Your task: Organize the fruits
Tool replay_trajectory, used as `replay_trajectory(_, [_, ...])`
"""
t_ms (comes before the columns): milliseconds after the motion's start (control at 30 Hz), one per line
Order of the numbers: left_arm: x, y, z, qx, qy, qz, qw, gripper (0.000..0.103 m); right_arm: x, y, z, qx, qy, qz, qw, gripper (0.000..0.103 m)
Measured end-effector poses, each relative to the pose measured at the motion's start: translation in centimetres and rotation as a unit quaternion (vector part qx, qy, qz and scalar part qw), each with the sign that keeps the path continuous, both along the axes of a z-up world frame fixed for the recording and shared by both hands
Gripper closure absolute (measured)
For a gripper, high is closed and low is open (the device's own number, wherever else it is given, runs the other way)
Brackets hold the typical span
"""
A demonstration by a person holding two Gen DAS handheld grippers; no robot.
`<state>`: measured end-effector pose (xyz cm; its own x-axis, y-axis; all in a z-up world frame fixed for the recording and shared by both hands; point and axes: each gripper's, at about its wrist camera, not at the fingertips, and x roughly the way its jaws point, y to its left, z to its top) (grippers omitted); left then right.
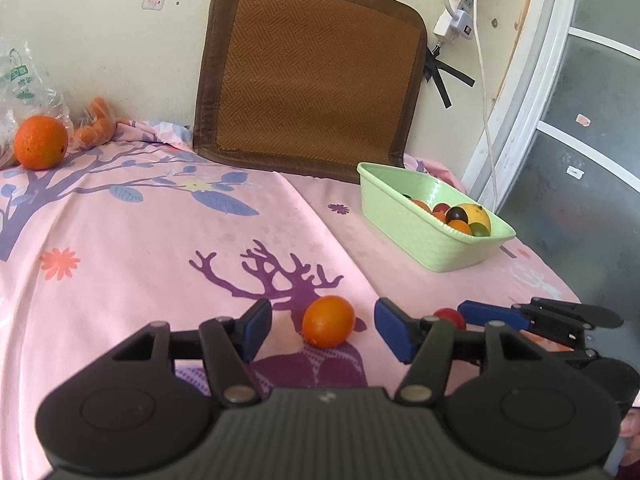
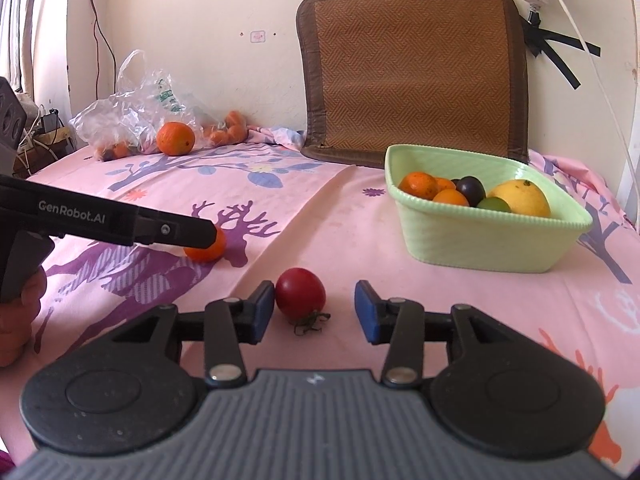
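The small orange fruit (image 1: 328, 321) lies on the pink patterned bedsheet (image 1: 140, 248), between the blue pads of the left gripper (image 1: 323, 330) and clear of both; the jaws stand partly apart with a visible gap on either side of the fruit. The red tomato (image 2: 300, 293) lies just beside it on the same sheet, stem end down toward the camera. It sits between the pads of the right gripper (image 2: 315, 307), hard against or touching the left pad, while the right pad stands well off. Both sets of jaws are moderately parted and neither holds anything.

The green basket (image 2: 480, 240) stands further back and to the right, near the brown woven mat (image 2: 412, 64) propped on the wall. It already contains several fruits: oranges, a dark plum, a green one and a large yellow one. A larger orange (image 2: 175, 138) and a plastic bag (image 2: 128, 120) with further fruit remain at the far left of the bed.

Assessment: the sorting is partly done, and the step in hand appears to be a paired pick, each gripper bracketing one fruit. The next move calls for closing both jaws. The tomato is off-centre, so it may roll or be nudged sideways as the far pad comes in; a gentle squeeze is advisable, as it is likely soft. Each fruit then needs lifting clear and carrying to the basket.
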<state>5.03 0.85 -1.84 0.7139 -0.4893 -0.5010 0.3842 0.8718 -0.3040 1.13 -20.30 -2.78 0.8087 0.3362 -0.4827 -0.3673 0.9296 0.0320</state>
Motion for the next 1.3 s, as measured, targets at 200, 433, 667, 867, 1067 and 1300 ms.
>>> replay_trajectory(200, [0.0,0.0,0.0,0.000,-0.001,0.001,1.0000,0.045,0.0,-0.2,0.1,0.004,-0.001,-0.003,1.000,0.056])
replay_trajectory(433, [0.0,0.0,0.1,0.000,-0.001,0.002,1.0000,0.044,0.0,-0.2,0.1,0.005,-0.001,-0.004,1.000,0.056])
replay_trajectory(667, [0.0,0.0,0.0,-0.001,0.000,0.003,1.0000,0.044,0.0,-0.2,0.1,0.006,-0.001,-0.004,1.000,0.055])
replay_trajectory(867, [-0.1,0.0,0.0,0.001,-0.003,-0.003,1.0000,0.040,-0.1,-0.2,0.2,0.004,-0.003,-0.005,1.000,0.055])
replay_trajectory(1067, [0.4,-0.4,0.1,0.012,0.004,0.003,0.9999,0.028,-0.2,-0.1,0.2,0.006,-0.002,0.006,1.000,0.051])
replay_trajectory(1300, [0.7,-2.1,0.0,0.049,0.008,-0.015,0.9987,0.044,0.3,0.3,0.2,-0.002,0.007,0.016,1.000,0.052])
